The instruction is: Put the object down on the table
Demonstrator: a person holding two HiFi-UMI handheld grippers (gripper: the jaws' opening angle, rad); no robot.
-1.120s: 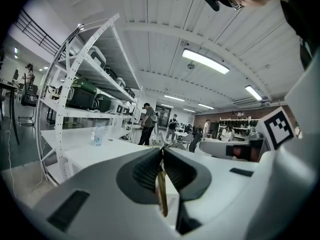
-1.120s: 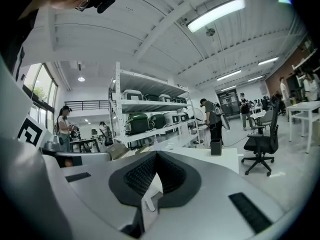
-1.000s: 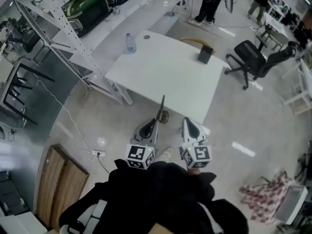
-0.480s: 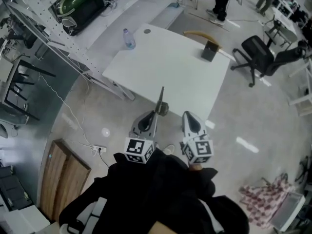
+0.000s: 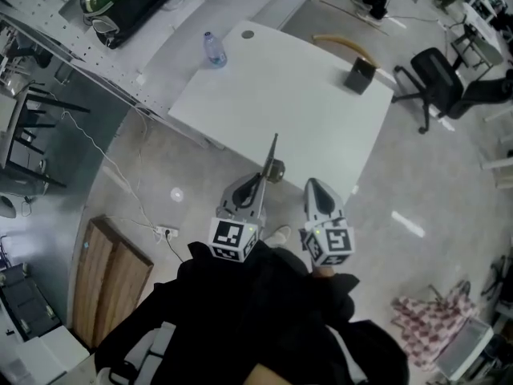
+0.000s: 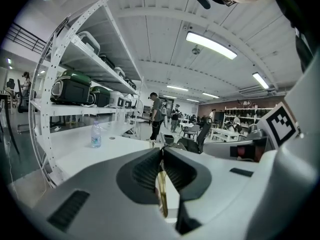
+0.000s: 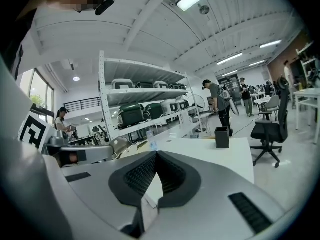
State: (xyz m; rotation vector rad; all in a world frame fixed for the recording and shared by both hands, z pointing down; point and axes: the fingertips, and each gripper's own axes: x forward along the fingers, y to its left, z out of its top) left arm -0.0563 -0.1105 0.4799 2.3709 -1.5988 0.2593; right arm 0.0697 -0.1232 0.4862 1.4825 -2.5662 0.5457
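A: Left hand-held gripper point(image 5: 258, 187)?
B: Clamped shut on the object point(image 5: 274, 168) (thin, blade-like), held up at the bench's point(image 5: 280, 95) near edge.
A: Right hand-held gripper point(image 5: 312, 187)?
B: Closed, empty, just off that edge.

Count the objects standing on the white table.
2: a water bottle at the far left corner, a black box near the far right edge. The curved tan piece may stand behind.

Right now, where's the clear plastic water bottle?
Head view: the clear plastic water bottle stands at the far left corner of the white table, beside a round grey cable hole.
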